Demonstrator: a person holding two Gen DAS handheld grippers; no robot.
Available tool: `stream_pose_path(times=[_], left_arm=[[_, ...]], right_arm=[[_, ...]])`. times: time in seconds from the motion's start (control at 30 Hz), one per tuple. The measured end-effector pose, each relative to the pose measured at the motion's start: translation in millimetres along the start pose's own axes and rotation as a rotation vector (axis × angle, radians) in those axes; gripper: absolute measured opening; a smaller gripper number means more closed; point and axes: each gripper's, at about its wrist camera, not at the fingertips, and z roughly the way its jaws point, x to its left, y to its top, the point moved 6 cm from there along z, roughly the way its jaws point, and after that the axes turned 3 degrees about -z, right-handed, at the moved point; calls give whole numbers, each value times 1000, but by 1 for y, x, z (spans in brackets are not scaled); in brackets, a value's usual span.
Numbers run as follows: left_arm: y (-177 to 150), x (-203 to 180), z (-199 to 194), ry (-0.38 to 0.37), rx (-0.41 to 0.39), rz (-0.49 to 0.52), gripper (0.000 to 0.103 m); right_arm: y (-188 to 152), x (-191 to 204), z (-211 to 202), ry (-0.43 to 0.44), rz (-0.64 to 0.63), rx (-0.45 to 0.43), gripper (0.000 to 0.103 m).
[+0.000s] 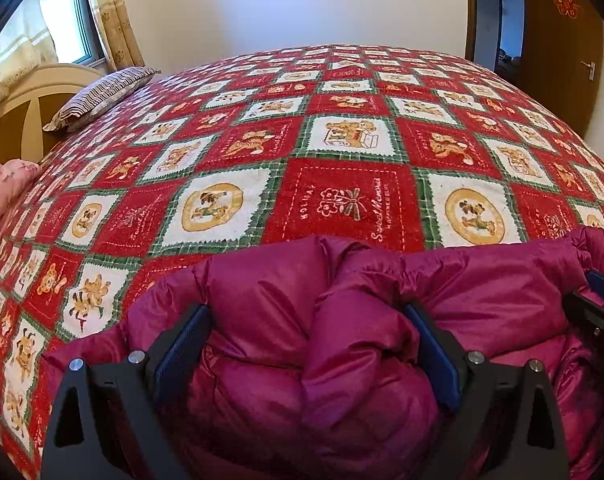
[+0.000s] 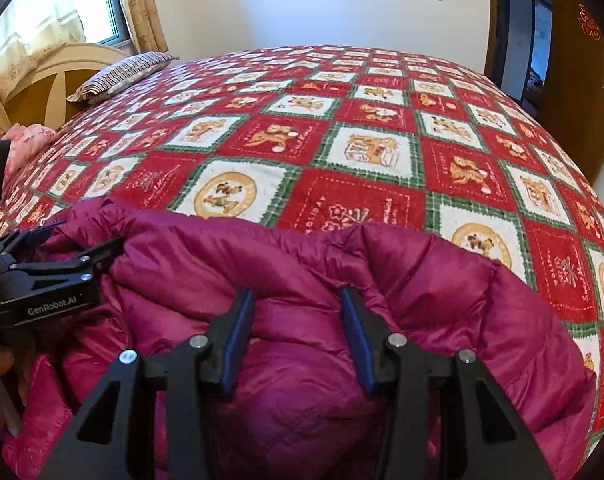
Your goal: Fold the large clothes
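A bed [image 1: 342, 184] under a red bear-patterned blanket carries a magenta puffer jacket [image 1: 282, 320] at both hand-held grippers, a striped pillow [image 1: 102, 96] far beyond them to the left.
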Motion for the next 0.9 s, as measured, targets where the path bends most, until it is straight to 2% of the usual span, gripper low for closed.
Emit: stream_pose_path(times=[0.9], left_arm=[[0,-5,3,35,-4,25,97]], right_arm=[[-1,3,4,-34,-23,12,48]])
